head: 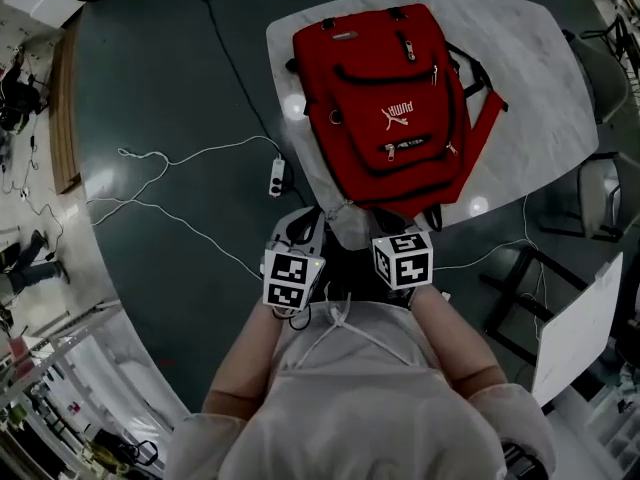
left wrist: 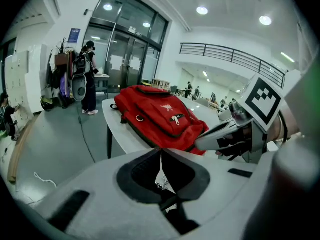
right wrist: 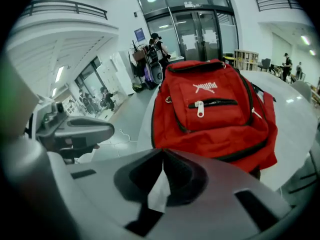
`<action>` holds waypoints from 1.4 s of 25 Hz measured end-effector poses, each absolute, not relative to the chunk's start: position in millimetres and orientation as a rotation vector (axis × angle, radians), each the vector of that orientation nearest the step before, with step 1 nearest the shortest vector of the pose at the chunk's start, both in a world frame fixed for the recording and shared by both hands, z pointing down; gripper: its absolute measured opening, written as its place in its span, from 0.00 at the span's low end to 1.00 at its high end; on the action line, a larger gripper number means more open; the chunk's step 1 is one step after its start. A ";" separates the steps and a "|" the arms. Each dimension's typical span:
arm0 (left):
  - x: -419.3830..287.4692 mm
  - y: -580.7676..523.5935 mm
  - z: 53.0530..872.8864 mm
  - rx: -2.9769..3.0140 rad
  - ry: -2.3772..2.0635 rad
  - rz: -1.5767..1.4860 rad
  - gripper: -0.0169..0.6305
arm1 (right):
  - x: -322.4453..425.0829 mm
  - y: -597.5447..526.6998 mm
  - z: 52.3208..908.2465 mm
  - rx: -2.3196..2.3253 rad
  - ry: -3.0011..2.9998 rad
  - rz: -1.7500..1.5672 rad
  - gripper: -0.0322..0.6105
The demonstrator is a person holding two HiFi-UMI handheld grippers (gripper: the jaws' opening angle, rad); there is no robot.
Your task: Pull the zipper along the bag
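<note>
A red backpack lies flat on a white table, its front up and its bottom end toward me. A silver zipper pull sits on the lower front pocket; it also shows in the right gripper view as the pull. My left gripper and right gripper hover side by side at the table's near edge, short of the bag. Both are shut with nothing between the fingers. The backpack is ahead of the left gripper, and the backpack is ahead of the right gripper.
A white power strip and loose white cables lie on the dark floor to the left of the table. Chairs stand at the right, and a white board leans at the lower right. A person stands far off by glass doors.
</note>
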State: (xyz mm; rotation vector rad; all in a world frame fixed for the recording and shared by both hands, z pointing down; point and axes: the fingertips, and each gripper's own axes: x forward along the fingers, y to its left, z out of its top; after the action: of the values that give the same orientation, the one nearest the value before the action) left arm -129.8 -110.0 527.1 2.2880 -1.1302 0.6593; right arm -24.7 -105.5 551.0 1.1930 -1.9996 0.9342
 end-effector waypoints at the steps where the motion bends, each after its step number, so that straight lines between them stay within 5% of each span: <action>1: -127.2 -108.1 533.3 2.271 -1.122 0.664 0.06 | -22.7 -105.9 558.5 1.176 -1.983 0.939 0.09; 13: -103.4 -101.0 586.5 2.199 -1.040 0.765 0.07 | -19.1 -113.9 613.4 1.025 -1.941 0.964 0.09; 16: -94.4 -95.7 599.2 2.213 -0.966 0.858 0.24 | -20.5 -114.3 614.2 1.003 -1.945 0.959 0.09; 29: -75.1 -99.9 621.1 2.231 -0.870 1.049 0.24 | -23.7 -111.7 613.0 0.943 -1.953 0.977 0.09; 35: -80.6 -106.5 623.7 2.218 -0.912 1.104 0.14 | -23.2 -112.3 613.8 0.957 -1.953 0.976 0.09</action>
State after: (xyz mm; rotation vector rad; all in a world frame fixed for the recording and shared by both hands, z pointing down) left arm -80.6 -106.5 623.7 2.2179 -0.9119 1.1043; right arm -23.2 -112.3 613.8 0.9569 -1.9532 0.9758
